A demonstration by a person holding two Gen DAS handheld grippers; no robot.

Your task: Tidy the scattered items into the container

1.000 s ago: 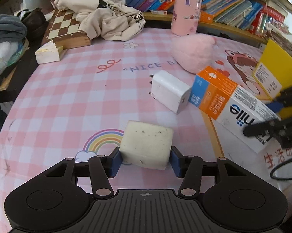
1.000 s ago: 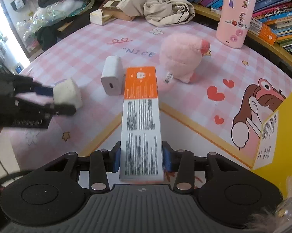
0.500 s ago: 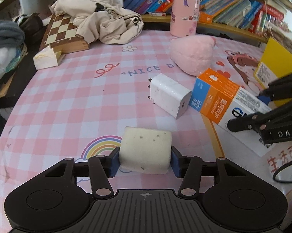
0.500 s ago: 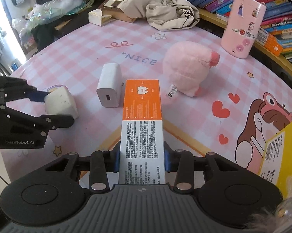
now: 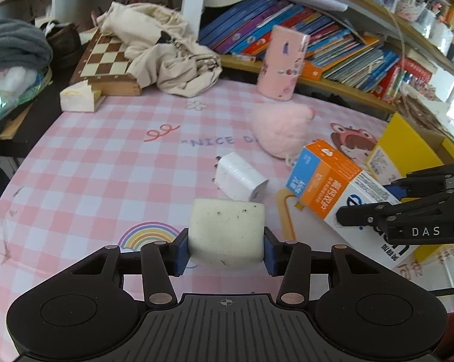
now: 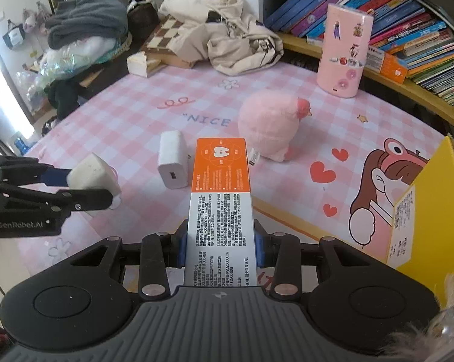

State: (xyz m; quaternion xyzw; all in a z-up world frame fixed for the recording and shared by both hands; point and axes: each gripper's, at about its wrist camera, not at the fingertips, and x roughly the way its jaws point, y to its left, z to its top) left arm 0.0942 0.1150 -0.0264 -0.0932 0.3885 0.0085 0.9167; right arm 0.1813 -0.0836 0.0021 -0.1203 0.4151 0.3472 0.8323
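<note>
Left wrist view shows the left gripper (image 5: pixel 226 242) with jaws clamped on a speckled white sponge block (image 5: pixel 226 235), held above the pink checked surface (image 5: pixel 91 175). The right gripper (image 6: pixel 220 247) grips a toothpaste box (image 6: pixel 220 199). Both items look ready to be carried into the yellow container (image 6: pixel 432 199) at right. Only the right wrist view shows the container's open side; a white charger (image 6: pixel 172 158) and pink plush toy (image 6: pixel 269 129) remain.

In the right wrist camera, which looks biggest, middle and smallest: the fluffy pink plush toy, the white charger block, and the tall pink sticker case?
1. Fluffy pink plush toy
2. Tall pink sticker case, though it stands farther back, so these two are unsure
3. White charger block, clearly the smallest despite being nearest
</note>
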